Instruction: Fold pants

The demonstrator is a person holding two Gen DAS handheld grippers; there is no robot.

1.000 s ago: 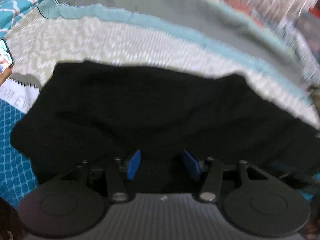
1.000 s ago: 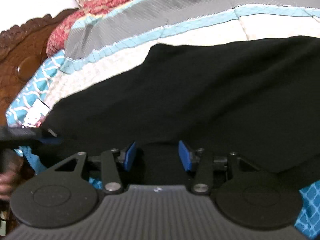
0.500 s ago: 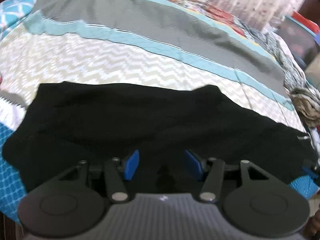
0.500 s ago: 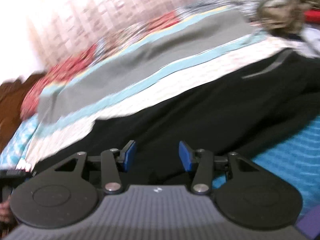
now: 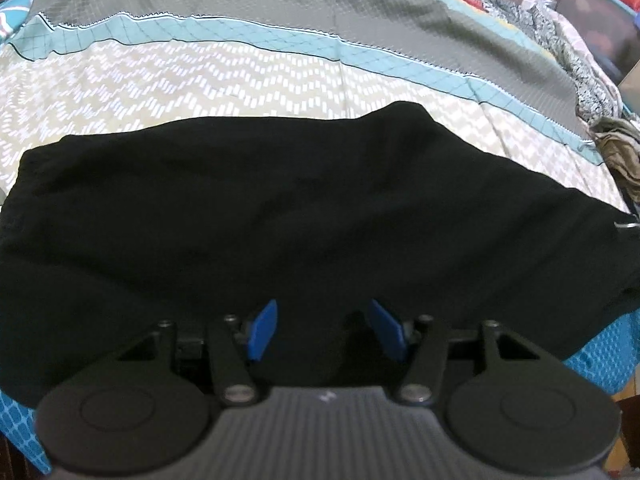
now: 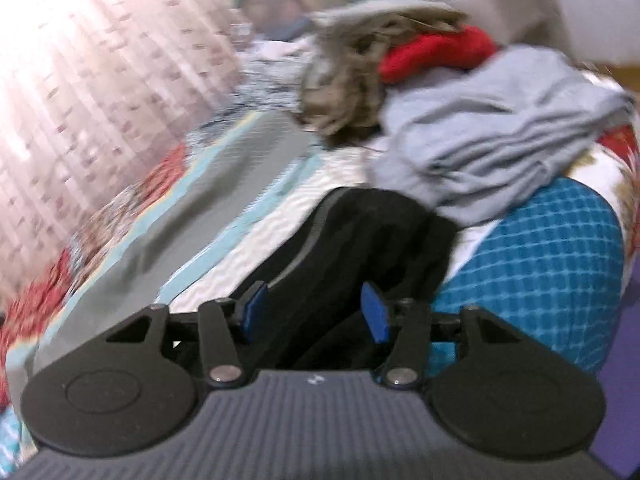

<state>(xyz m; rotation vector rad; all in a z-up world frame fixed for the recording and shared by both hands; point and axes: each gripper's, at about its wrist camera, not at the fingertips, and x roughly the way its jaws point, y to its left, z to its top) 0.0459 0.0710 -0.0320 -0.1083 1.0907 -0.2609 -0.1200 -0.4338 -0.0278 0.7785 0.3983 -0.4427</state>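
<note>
Dim indoor light, fisheye bending at the edges.
Right wrist view smeared by motion blur; curtain (image 6: 92,92) glows overexposed. Pants (image 5: 280,232) read featureless black, slightly soft.

right tool (image 6: 314,312) jaws just opening | over black pants (image 6: 360,240) | grey clothes (image 6: 500,136) beyond

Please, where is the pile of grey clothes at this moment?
In the right wrist view the pile of grey clothes lies upper right on the bed, just beyond the end of the black pants, with a red garment behind it.
</note>
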